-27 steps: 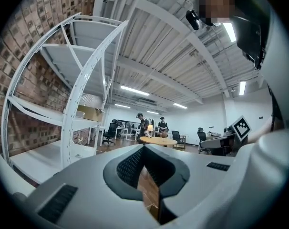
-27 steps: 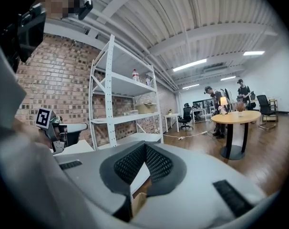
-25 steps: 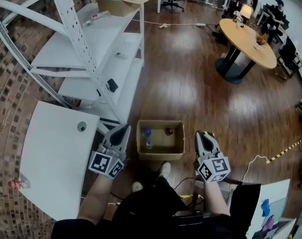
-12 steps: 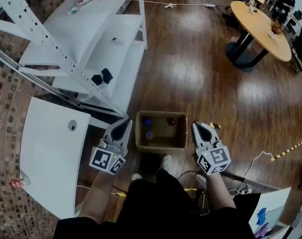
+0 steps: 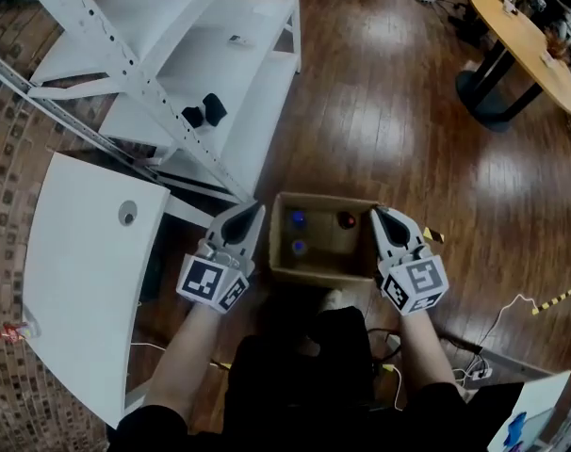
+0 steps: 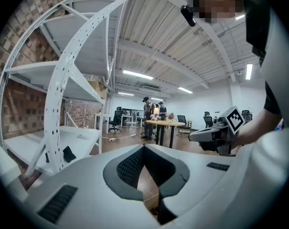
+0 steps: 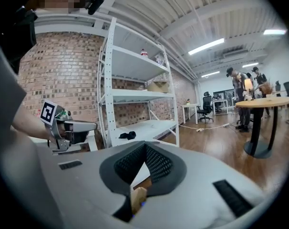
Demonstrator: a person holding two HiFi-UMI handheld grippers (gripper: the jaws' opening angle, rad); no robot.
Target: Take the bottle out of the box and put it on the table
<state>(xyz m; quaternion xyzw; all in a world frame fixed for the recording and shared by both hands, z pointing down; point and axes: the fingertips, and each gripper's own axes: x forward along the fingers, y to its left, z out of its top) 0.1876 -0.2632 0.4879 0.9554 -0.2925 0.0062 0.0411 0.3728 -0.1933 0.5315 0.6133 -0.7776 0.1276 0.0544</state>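
An open cardboard box point(image 5: 325, 269) stands on the wooden floor. Inside it I see two blue-capped bottles point(image 5: 297, 219) point(image 5: 298, 248) and a red-capped one point(image 5: 346, 220), all upright. My left gripper point(image 5: 251, 213) hangs just outside the box's left wall, shut with nothing in it. My right gripper point(image 5: 379, 217) is at the box's right wall, also shut and empty. In the left gripper view the closed left gripper point(image 6: 144, 149) points level into the room. The right gripper view shows the right gripper point(image 7: 145, 146) with its tips together, over a sliver of cardboard point(image 7: 139, 197). The white table point(image 5: 78, 262) is at the left.
A white shelving rack point(image 5: 172, 55) rises beyond the table, with black items point(image 5: 203, 111) on a low shelf. A round wooden table point(image 5: 526, 36) stands far right. Cables point(image 5: 474, 370) lie on the floor at the right. A small red-and-white thing point(image 5: 10, 330) sits at the table's near edge.
Both grippers have come down and forward and now flank the box's side walls. The view has dropped closer to the box. The jaws stay shut.
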